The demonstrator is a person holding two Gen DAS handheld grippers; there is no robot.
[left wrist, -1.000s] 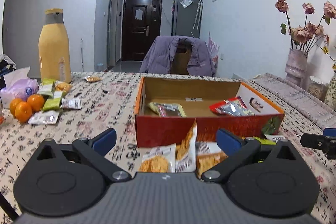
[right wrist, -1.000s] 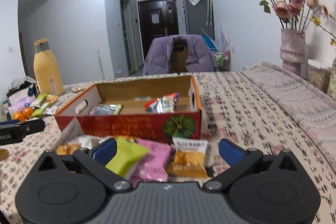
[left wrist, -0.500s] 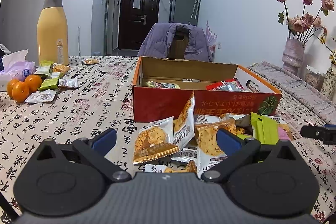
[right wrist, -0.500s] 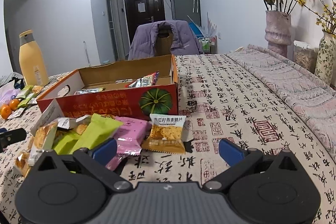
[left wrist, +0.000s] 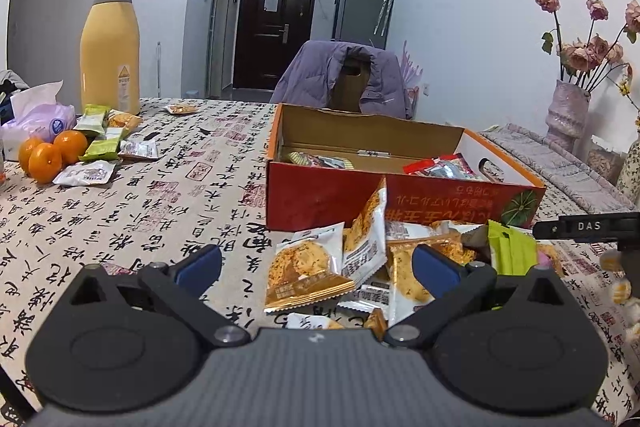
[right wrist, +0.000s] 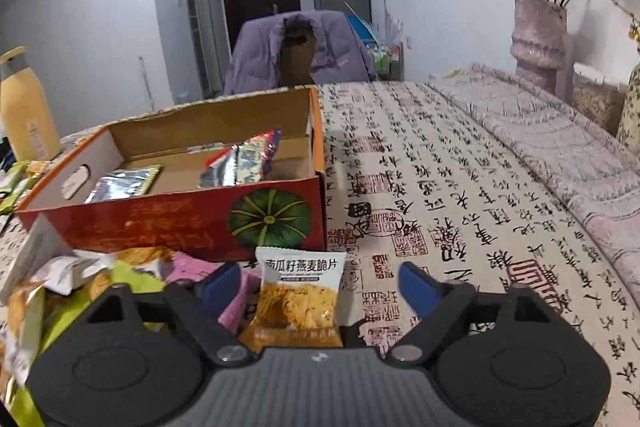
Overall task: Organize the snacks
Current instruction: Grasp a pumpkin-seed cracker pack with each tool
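The right gripper point(right wrist: 320, 283) (jaws narrowing, apart) straddles an oat-crisp packet point(right wrist: 298, 301), bottom edge hidden.

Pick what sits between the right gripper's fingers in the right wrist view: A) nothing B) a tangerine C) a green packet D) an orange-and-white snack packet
D: the orange-and-white snack packet lies on the tablecloth between the fingers of the right gripper, which have just been closing in on it; gaps still show on both sides, so the pads are not yet pressing.
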